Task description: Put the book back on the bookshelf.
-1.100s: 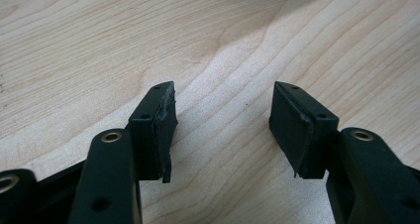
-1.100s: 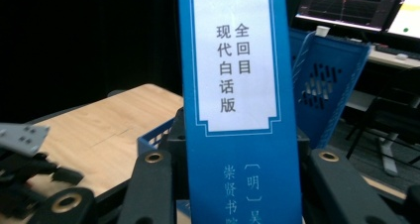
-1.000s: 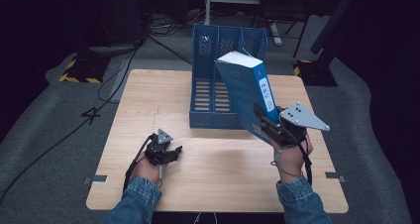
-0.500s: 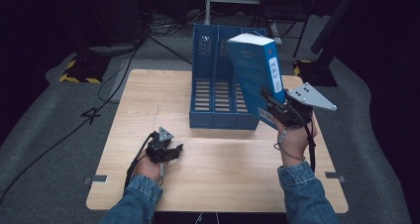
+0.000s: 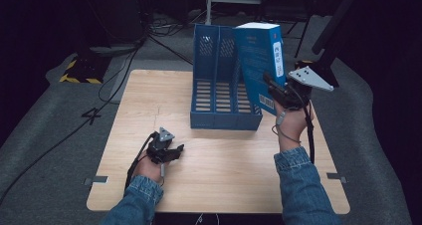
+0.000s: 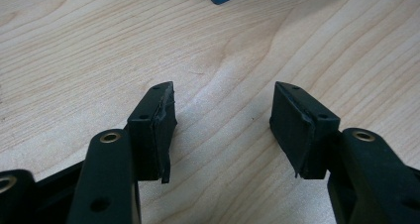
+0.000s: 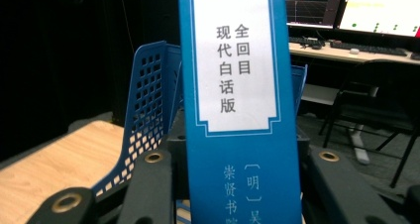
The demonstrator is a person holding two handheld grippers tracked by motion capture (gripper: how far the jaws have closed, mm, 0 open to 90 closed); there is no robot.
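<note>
Right gripper [image 5: 272, 88] of mine is clamped on the blue book [image 5: 259, 60], held nearly upright just right of the blue file rack [image 5: 219, 98] on the desk [image 5: 149, 100], while my left gripper [image 5: 171, 149] rests spread and idle.

Jaws clamp the blue book [image 7: 237, 110] before the blue file rack [image 7: 148, 105].

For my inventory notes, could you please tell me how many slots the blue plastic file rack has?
3: left slot, middle slot, and right slot, partly hidden behind the blue boxed book held there.
</note>
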